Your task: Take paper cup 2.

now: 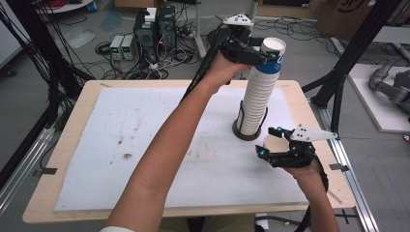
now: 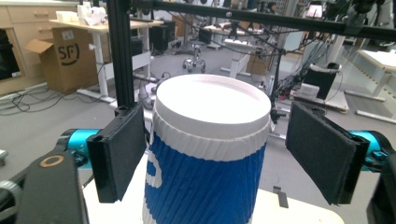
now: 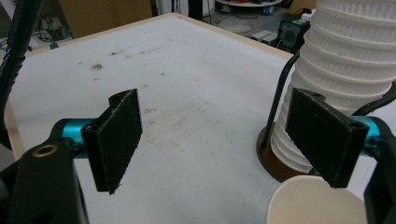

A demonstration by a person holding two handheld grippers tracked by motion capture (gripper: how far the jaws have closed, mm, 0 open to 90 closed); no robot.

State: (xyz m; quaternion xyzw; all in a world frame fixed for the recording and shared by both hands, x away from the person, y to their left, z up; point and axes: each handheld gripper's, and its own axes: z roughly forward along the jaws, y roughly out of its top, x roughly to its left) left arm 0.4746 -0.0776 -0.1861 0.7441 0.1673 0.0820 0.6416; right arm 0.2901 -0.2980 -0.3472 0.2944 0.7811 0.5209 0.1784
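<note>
High view: one worktop (image 1: 67,145) covered by a white mat (image 1: 145,145), carrying a tall stack of ribbed white paper cups (image 1: 256,101) seated upside down on a dark round base (image 1: 239,133) with black wire uprights. Top item of the stack is a blue-and-white cup (image 1: 270,60), base upward. Left gripper (image 1: 263,50), held at the far edge of the worktop on an outstretched forearm, straddles this top cup; in the left gripper view the cup (image 2: 205,154) stands between the two black pads (image 2: 119,149), the left pad touching or nearly touching the cup's side and the right pad clear of it, so the gripper reads as released rather than clamped, though contact on the left side cannot be told for certain. Right gripper (image 1: 273,145) sits low near the right front of the base, jaws spread and grasping nothing; a single plain paper cup (image 3: 313,203), mouth up, lies just below its right pad, beside the stack (image 3: 345,70).
</note>
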